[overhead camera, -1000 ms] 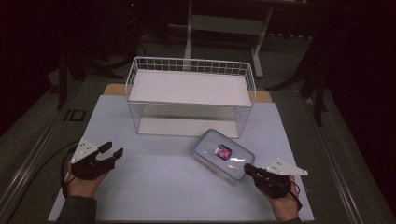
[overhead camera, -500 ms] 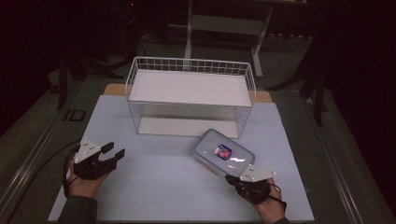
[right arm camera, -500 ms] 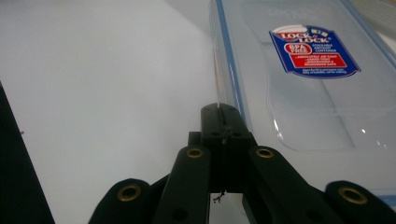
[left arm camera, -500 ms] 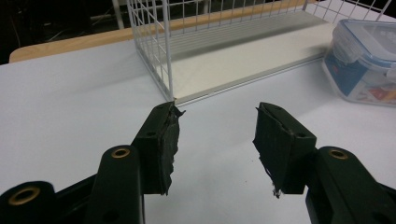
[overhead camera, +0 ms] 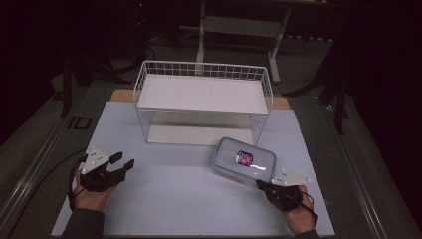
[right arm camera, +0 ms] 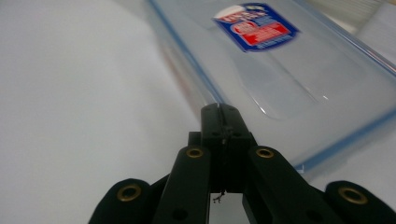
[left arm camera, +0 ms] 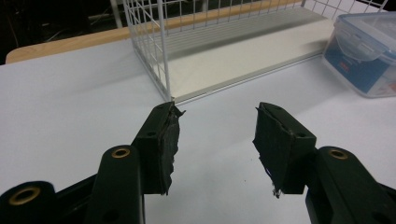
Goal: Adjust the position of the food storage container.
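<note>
In the high view a pale blue-white mat (overhead camera: 189, 199) covers a wooden table whose edge shows behind a white wire basket rack (overhead camera: 204, 99); the room around is dark, with grey floor and a metal frame stand (overhead camera: 239, 25) beyond the rack. A clear rectangular plastic food container with a blue-trimmed lid and a red-and-blue label (overhead camera: 244, 162) lies on the mat just in front of the rack's right front corner. The right gripper (overhead camera: 260, 184), held in a hand at the near right of the rack, points at the container's near edge with its jaws clenched together, their tips at that edge; whether they touch it cannot be told here. The left gripper (overhead camera: 124, 162) rests over the mat in front of the rack's left corner, well apart from the container, its jaws released with bare mat between them. In the left gripper view the two black jaws stand apart over the mat, the rack's (left arm camera: 154, 46) near corner post just ahead of them and the container (left arm camera: 364, 51) off to the far right beside the rack's white shelf. In the right gripper view the right gripper (right arm camera: 220, 114) has its jaws pressed shut on each other, holding nothing, with the container's (right arm camera: 289, 84) blue-lined lid edge directly at their tips and the label farther up the lid.
</note>
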`<state>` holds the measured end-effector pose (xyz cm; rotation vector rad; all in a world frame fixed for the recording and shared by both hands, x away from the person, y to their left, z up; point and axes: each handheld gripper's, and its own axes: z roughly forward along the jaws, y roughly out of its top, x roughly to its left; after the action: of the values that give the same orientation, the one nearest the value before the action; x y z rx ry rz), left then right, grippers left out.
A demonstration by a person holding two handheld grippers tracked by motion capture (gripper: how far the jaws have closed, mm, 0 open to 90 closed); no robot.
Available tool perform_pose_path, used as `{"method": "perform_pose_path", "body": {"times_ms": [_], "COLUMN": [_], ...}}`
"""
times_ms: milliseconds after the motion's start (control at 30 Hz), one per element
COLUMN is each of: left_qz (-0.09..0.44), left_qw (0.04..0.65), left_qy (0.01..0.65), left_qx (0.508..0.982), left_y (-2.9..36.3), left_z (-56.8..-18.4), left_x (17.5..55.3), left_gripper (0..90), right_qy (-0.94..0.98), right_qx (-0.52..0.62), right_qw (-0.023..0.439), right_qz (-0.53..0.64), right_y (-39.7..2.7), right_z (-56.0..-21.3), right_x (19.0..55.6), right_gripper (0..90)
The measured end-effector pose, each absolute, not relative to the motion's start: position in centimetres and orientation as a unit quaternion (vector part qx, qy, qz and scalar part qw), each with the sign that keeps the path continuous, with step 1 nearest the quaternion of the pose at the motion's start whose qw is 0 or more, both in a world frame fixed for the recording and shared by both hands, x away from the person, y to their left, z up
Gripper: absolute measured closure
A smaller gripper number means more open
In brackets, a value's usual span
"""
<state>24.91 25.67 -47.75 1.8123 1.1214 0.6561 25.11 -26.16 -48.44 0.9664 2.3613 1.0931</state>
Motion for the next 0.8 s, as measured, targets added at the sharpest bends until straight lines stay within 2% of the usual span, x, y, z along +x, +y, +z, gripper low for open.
{"method": "perform_pose_path", "body": {"times_ms": [367, 500, 800], "left_qz": [0.260, 0.260, 0.259], "left_qw": [0.436, 0.435, 0.437], "left_qy": [0.448, 0.447, 0.452], "left_qx": [0.736, 0.737, 0.733], "left_y": [25.3, 25.3, 25.5], "left_z": [-48.0, -48.0, -48.1], "left_x": [25.1, 25.1, 25.1], "left_gripper": [48.4, 48.4, 48.4], "right_qy": [0.805, 0.803, 0.757], "right_qx": [0.403, 0.405, 0.464], "right_qw": [0.210, 0.206, 0.231], "right_qz": [0.382, 0.385, 0.397], "right_y": [-28.5, -28.8, -31.4], "right_z": [-48.6, -48.6, -47.1], "right_x": [27.0, 27.2, 29.3], "right_gripper": [89.8, 89.8, 89.7]}}
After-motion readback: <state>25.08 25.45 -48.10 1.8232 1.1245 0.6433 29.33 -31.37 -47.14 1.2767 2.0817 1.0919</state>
